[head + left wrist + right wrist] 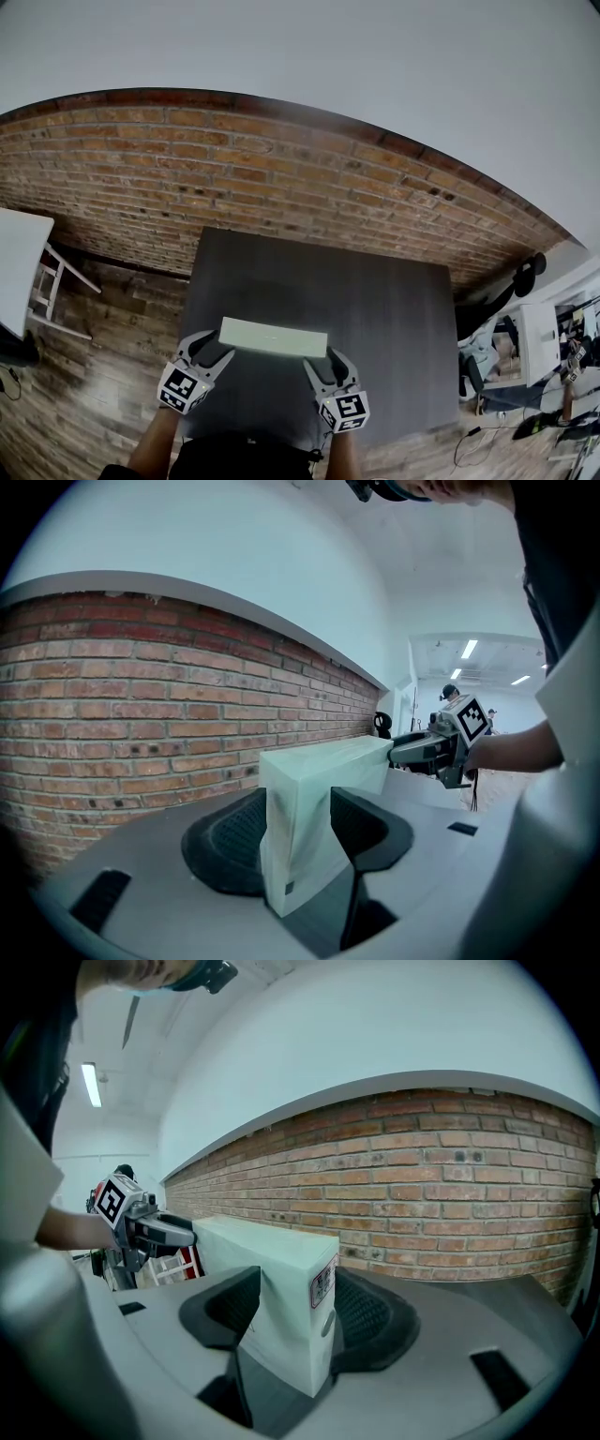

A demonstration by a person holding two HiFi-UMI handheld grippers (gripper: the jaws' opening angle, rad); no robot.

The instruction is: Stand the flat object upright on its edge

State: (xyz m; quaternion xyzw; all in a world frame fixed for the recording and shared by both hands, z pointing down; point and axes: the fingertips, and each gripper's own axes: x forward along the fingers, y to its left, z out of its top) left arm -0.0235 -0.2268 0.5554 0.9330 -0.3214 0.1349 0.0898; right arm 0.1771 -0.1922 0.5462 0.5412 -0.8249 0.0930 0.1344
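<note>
A pale green flat box (pixel 274 337) stands narrow side up over the dark table (pixel 375 319), held at both short ends. My left gripper (pixel 217 349) is shut on its left end; in the left gripper view both pads press the box (pixel 309 799), and the right gripper (pixel 441 747) shows at the far end. My right gripper (pixel 325 361) is shut on the right end, which bears a small label (pixel 322 1286). The left gripper (pixel 141 1227) shows beyond it. Whether the lower edge touches the table I cannot tell.
A brick wall (pixel 281 169) runs behind the table's far edge. A white tabletop (pixel 19 262) and a white stool (pixel 58 281) stand at the left on the wood floor. Boxes and clutter (pixel 525 352) lie at the right.
</note>
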